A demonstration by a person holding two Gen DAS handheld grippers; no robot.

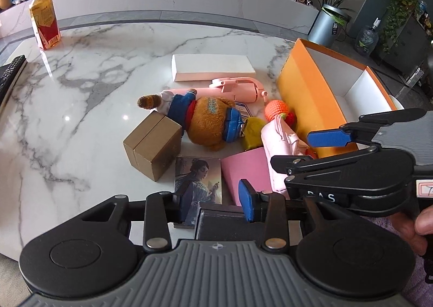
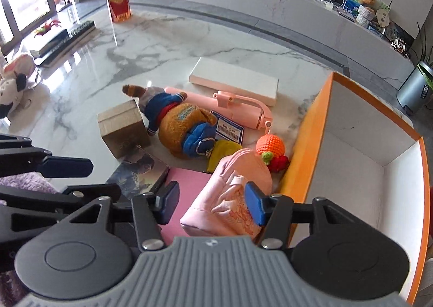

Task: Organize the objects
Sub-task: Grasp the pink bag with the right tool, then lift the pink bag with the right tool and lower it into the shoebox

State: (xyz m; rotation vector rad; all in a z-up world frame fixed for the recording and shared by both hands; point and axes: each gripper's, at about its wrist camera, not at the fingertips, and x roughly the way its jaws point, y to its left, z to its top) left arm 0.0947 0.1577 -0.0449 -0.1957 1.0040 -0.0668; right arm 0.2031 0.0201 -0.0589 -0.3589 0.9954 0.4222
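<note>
Marble, white with grey veins, makes up the table that carries a loose pile of things beside an open orange box with a white inside. The left gripper hangs low over the near edge of the pile, tilted steeply down. Its blue pads stand partly apart, with the near end of a picture card lying between and below them; whether the pads press on it cannot be told. Just right of the card lies a flat pink pad, and behind it a brown cardboard box and a plush bear in blue clothes.

From the right wrist view, the right gripper also points steeply down, its jaws about half open. A soft pink pouch sits between them, with the right pad against its side and the left pad clear of it, over the pink pad. Beyond the pouch lie an orange knitted ball against the box wall, a pink handheld fan and a long white box. A hand grips the right gripper at the edge of the left view.
</note>
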